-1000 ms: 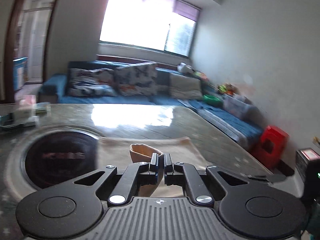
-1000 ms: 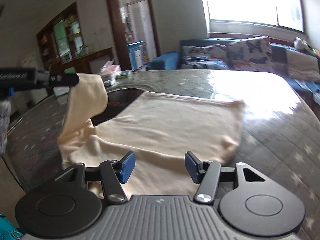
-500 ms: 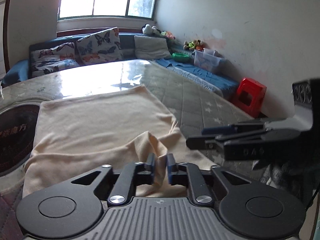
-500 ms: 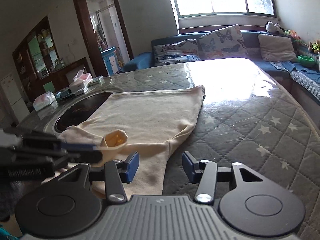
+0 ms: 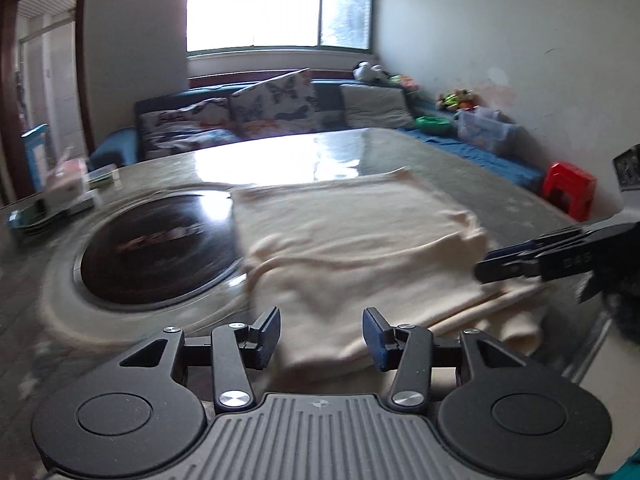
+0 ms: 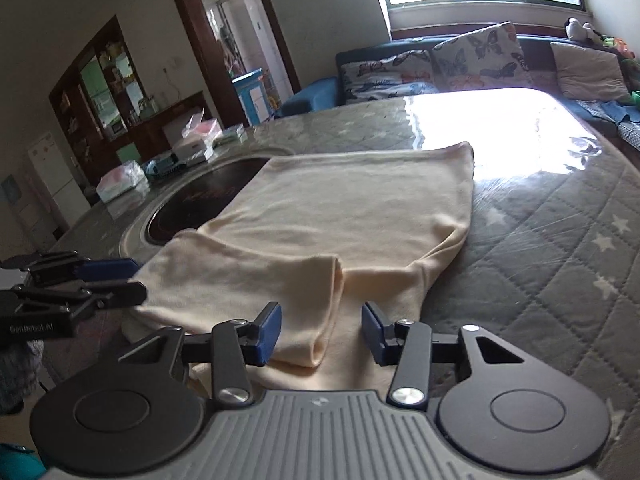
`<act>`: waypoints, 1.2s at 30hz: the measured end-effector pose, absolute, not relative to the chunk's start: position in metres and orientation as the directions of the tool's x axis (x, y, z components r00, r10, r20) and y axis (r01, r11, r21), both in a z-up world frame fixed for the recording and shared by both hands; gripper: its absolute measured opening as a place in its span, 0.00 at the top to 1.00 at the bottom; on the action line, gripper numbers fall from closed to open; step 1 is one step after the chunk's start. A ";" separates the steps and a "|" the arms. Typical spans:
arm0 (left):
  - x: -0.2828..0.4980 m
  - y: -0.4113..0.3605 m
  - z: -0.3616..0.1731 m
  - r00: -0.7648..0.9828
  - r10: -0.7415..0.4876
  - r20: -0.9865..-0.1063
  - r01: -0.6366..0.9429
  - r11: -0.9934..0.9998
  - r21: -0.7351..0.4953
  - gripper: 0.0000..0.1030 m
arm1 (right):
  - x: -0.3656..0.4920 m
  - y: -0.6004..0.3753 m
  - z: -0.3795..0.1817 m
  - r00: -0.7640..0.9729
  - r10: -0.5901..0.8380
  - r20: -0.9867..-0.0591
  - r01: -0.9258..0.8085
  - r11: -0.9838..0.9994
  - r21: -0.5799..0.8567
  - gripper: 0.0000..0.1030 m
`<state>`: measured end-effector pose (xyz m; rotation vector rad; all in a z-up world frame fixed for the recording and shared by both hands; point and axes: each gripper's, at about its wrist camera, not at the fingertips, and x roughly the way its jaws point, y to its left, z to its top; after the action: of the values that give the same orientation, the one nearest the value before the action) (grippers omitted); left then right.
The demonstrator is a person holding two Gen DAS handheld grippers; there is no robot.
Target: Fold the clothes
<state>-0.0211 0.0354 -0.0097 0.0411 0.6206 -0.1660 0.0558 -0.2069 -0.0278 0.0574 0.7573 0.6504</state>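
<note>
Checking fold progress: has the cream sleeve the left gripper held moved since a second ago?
Yes. The sleeve dropped from above the dark round plate onto the garment; left gripper open.

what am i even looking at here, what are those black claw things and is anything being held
There is no robot. A person holds a two-finger gripper in each hand, and each gripper carries a wide-angle camera that looks forward along its fingers. That is why the room looks curved.

One picture is from the left gripper, the other from the right gripper. The black claws at the bottom of each picture are that gripper's own fingers, tipped with blue pads. Each gripper also shows at the side of the other's picture.

A cream garment lies partly folded on a table covered with a grey quilted star-patterned cloth. It reaches over the edge of a round dark inset in the tabletop. A few boxes and packets sit at the far left.

Nothing is held: both grippers are open, just above the garment's near edge.
</note>
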 end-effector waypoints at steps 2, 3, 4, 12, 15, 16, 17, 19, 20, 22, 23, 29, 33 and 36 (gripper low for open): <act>-0.026 0.044 -0.015 0.795 -0.127 -0.593 0.154 0.988 -0.004 0.52 | 0.055 -0.202 -0.029 0.535 0.561 -0.632 -0.534 0.804 0.261 0.63; -0.028 0.048 -0.017 0.793 -0.119 -0.598 0.148 0.989 0.000 0.52 | 0.055 -0.200 -0.029 0.531 0.560 -0.636 -0.537 0.803 0.259 0.70; -0.030 0.052 -0.020 0.790 -0.111 -0.603 0.142 0.990 0.003 0.52 | 0.055 -0.198 -0.028 0.529 0.556 -0.641 -0.539 0.804 0.252 0.74; -0.036 0.050 -0.028 0.807 -0.095 -0.583 0.162 0.985 0.064 0.56 | 0.046 -0.186 -0.009 0.572 0.522 -0.632 -0.565 0.810 0.159 0.93; -0.037 0.049 -0.030 0.811 -0.100 -0.576 0.177 0.981 0.079 0.72 | 0.043 -0.185 0.004 0.593 0.523 -0.613 -0.575 0.807 0.132 0.94; -0.038 0.048 -0.030 0.815 -0.100 -0.570 0.179 0.980 0.085 0.80 | 0.041 -0.185 0.011 0.605 0.520 -0.603 -0.579 0.807 0.115 0.94; -0.039 0.047 -0.030 0.819 -0.102 -0.565 0.187 0.978 0.093 0.84 | 0.039 -0.185 0.018 0.622 0.513 -0.592 -0.579 0.810 0.093 0.94; -0.042 0.045 -0.030 0.826 -0.103 -0.555 0.192 0.976 0.106 0.93 | 0.037 -0.188 0.027 0.646 0.498 -0.579 -0.568 0.820 0.072 0.94; -0.043 0.044 -0.030 0.829 -0.105 -0.550 0.196 0.974 0.109 0.94 | 0.035 -0.190 0.030 0.657 0.489 -0.573 -0.559 0.827 0.065 0.94; -0.043 0.043 -0.028 0.832 -0.109 -0.544 0.201 0.973 0.113 0.96 | 0.033 -0.195 0.030 0.663 0.476 -0.578 -0.545 0.836 0.064 0.94; -0.041 0.044 -0.026 0.833 -0.109 -0.543 0.201 0.973 0.113 0.97 | 0.033 -0.197 0.027 0.662 0.467 -0.586 -0.536 0.842 0.066 0.94; -0.030 0.048 -0.012 0.834 -0.111 -0.540 0.200 0.974 0.110 0.95 | 0.037 -0.205 -0.008 0.616 0.406 -0.675 -0.505 0.861 0.057 0.92; -0.023 0.050 -0.003 0.836 -0.112 -0.538 0.199 0.974 0.108 0.91 | 0.038 -0.215 0.002 0.649 0.417 -0.637 -0.491 0.868 0.069 0.90; -0.018 0.052 0.004 0.836 -0.113 -0.536 0.199 0.974 0.106 0.91 | 0.044 -0.215 0.008 0.665 0.427 -0.613 -0.496 0.866 0.065 0.90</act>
<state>-0.0180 0.0522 0.0039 0.1603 0.5567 -0.1656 0.0438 -0.2146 0.0079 -0.1105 0.6635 0.5221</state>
